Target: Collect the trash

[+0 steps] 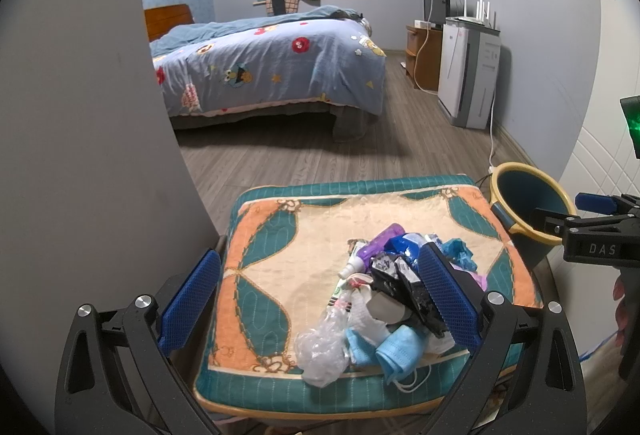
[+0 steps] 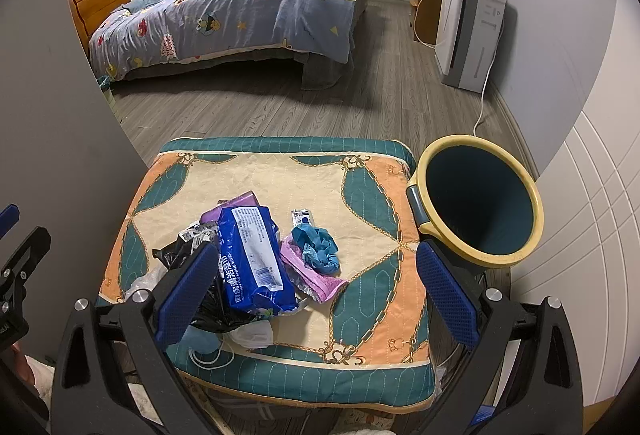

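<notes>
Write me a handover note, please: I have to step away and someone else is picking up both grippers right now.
Left gripper: open, empty, poised over the near side of the trash pile.
Right gripper: open, empty, above the cushion's near right part.
Trash lies heaped on the patterned cushion: blue wipes pack, black plastic bag, purple pouch, crumpled teal glove, pink packet, clear plastic wrap, blue face masks.
Bin, yellow-rimmed, stands just right of the cushion; as far as its inside shows, nothing is in it.
Done: nothing visibly collected. Left: move every piece into the bin.
</notes>
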`<state>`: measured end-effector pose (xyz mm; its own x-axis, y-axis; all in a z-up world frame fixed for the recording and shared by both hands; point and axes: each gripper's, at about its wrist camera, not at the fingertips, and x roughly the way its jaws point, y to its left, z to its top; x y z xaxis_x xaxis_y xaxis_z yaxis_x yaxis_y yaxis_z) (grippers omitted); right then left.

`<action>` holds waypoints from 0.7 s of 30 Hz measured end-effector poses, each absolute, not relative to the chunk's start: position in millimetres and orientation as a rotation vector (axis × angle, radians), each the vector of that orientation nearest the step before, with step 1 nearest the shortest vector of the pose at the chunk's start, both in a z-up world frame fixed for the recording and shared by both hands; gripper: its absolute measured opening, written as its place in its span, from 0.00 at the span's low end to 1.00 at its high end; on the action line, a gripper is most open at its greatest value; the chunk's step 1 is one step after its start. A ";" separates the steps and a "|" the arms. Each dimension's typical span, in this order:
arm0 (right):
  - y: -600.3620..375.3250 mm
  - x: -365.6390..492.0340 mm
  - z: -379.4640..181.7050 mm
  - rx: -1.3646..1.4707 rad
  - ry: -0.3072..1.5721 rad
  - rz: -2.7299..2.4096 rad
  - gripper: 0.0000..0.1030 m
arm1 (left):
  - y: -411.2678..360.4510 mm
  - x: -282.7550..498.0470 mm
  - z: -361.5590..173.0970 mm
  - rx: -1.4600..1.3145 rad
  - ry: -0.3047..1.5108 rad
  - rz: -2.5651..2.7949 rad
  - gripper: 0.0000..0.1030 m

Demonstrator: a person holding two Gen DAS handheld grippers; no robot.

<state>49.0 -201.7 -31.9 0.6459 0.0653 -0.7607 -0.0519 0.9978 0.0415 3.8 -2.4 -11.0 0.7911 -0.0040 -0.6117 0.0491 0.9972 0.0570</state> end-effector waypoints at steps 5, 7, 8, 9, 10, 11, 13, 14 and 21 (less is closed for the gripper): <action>-201.8 49.2 -31.8 0.016 0.867 0.067 0.95 | -2.2 3.9 -10.4 0.071 0.659 -0.028 0.95; -201.8 49.3 -31.5 0.016 0.866 0.066 0.95 | -2.5 3.8 -10.7 0.071 0.658 -0.027 0.95; -202.0 49.3 -31.6 0.017 0.867 0.066 0.95 | -2.5 3.9 -10.6 0.071 0.658 -0.028 0.95; -202.1 49.3 -31.6 0.018 0.867 0.067 0.95 | -2.7 4.0 -10.9 0.071 0.658 -0.028 0.95; -201.8 49.6 -31.3 0.017 0.867 0.067 0.95 | -2.8 4.1 -10.8 0.071 0.658 -0.027 0.95; -202.2 49.3 -31.5 0.016 0.866 0.066 0.95 | -2.5 4.1 -10.1 0.072 0.659 -0.027 0.95; -202.3 49.5 -31.4 0.017 0.866 0.066 0.95 | -2.6 4.0 -10.2 0.072 0.659 -0.027 0.95; -202.3 49.5 -32.1 0.018 0.867 0.064 0.95 | -2.5 4.1 -10.1 0.072 0.659 -0.028 0.95; -202.4 49.9 -31.6 0.018 0.867 0.063 0.95 | -2.6 4.1 -10.0 0.074 0.659 -0.027 0.95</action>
<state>49.9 -202.4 -31.6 0.6451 0.0631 -0.7615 -0.0483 0.9980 0.0418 4.1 -2.6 -10.0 0.7905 -0.0018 -0.6125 0.0486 0.9970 0.0599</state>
